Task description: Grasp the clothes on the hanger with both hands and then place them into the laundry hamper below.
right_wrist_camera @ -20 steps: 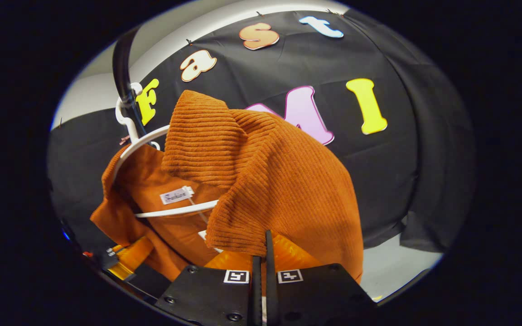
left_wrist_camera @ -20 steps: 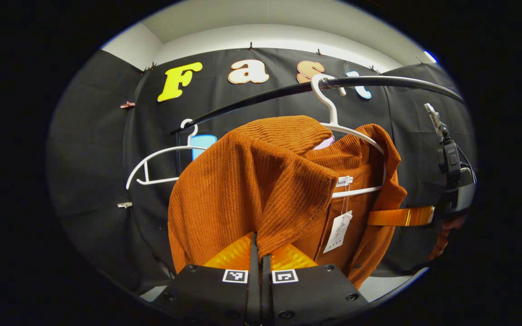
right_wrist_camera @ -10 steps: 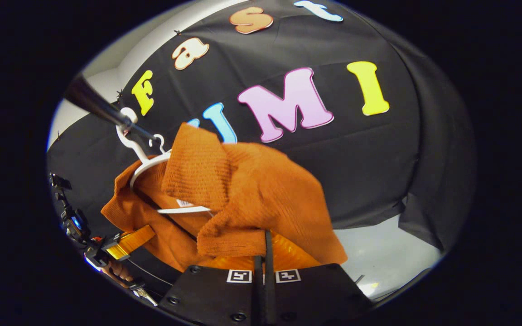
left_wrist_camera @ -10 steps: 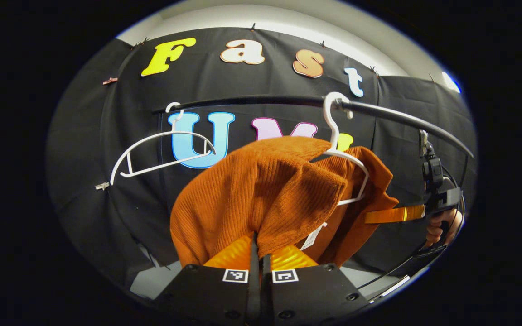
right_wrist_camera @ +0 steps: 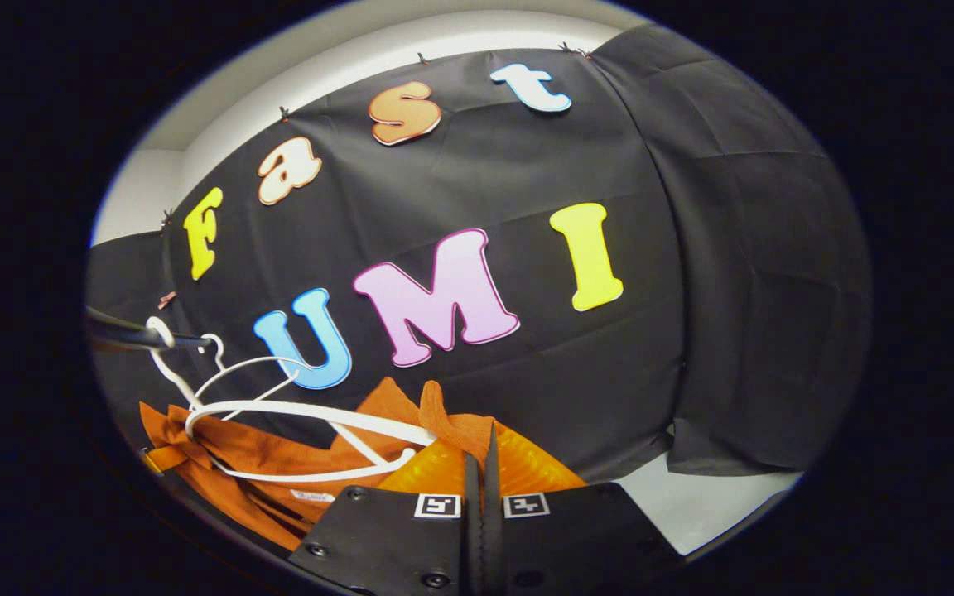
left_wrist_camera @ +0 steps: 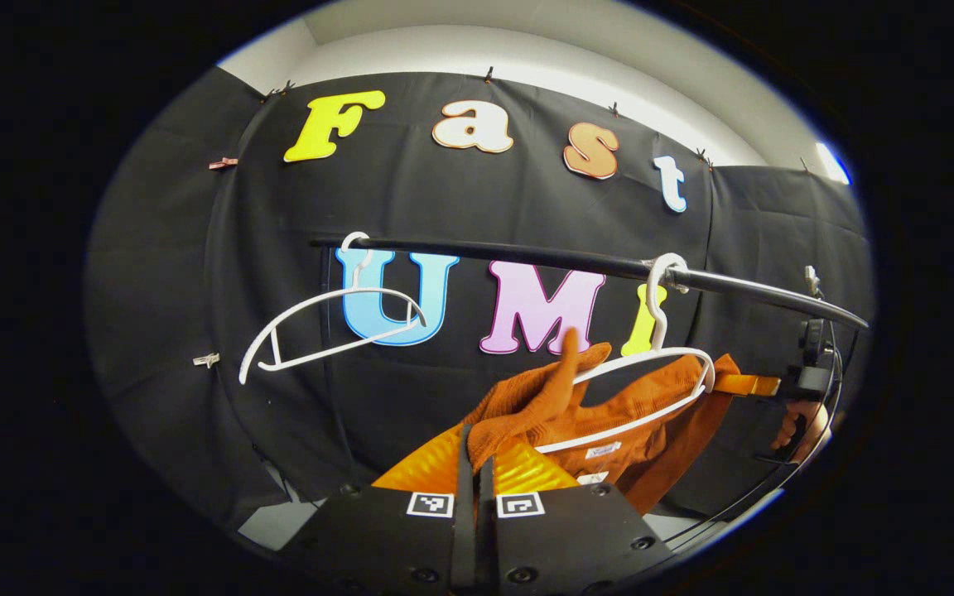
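orange ribbed knit garment (left_wrist_camera: pixel 601 414) hangs slack just ahead of the left gripper (left_wrist_camera: pixel 474 447), with both of that gripper's fingers pressed together on a bunched fold of it, a pinched peak of cloth standing up beyond the tips. past the fold, up and to the right of the left gripper, a white hanger (left_wrist_camera: pixel 651 389) sits above the sagging cloth, its hook over a black rail (left_wrist_camera: pixel 576 263) that runs across overhead; the garment droops below the hanger's arms, and whether any cloth touches the hanger cannot be told. a second white hanger (left_wrist_camera: pixel 328 327), bare, hangs from the same rail farther off to the left gripper's left. far out to its right, the right gripper (left_wrist_camera: pixel 746 385) reaches into the garment's far edge, with a hand (left_wrist_camera: pixel 800 426) behind it. in the right gripper view, the right gripper (right_wrist_camera: pixel 483 451) is likewise clamped shut on a raised tuft of the garment (right_wrist_camera: pixel 278 463), which spreads away low to its left under the white hanger (right_wrist_camera: pixel 311 414). the rail (right_wrist_camera: pixel 133 335) ends at the far left of that view. a white-grey wall (right_wrist_camera: pixel 717 505) shows below the black cloth, to the right gripper's lower right.
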